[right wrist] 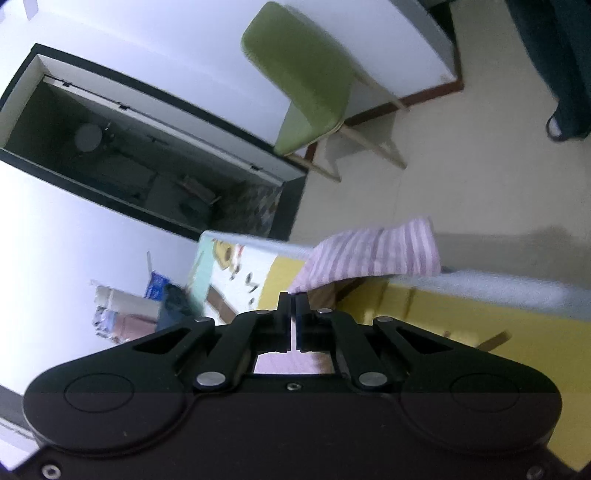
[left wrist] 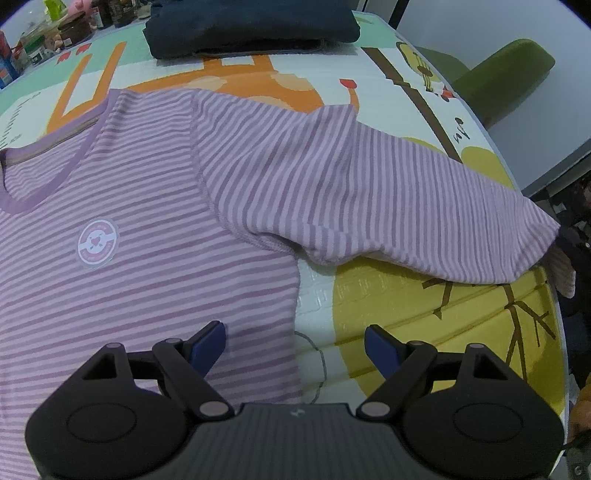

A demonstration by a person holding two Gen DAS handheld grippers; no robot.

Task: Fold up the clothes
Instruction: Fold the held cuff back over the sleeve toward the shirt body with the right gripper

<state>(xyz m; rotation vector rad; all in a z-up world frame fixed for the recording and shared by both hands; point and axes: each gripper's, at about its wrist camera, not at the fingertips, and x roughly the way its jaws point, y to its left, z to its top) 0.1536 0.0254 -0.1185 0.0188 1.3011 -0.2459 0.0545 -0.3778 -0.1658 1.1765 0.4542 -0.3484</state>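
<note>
Left wrist view: a purple striped T-shirt (left wrist: 147, 229) lies face up on a counter (left wrist: 424, 332) covered with a colourful cartoon mat. Its sleeve (left wrist: 388, 206) stretches right, reaching the counter's edge. The left claw (left wrist: 294, 341) hovers above the shirt's side hem, jaws spread wide and empty. A folded dark garment (left wrist: 251, 26) sits at the far end.

Right wrist view: the right claw (right wrist: 293, 306) has its jaws pressed together; whether they pinch the sleeve just beyond them is unclear. A green chair (right wrist: 310, 81) stands behind

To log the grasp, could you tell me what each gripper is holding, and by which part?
The right gripper pinches the striped shirt's sleeve near its cuff; the left gripper is open, holding nothing.
</note>
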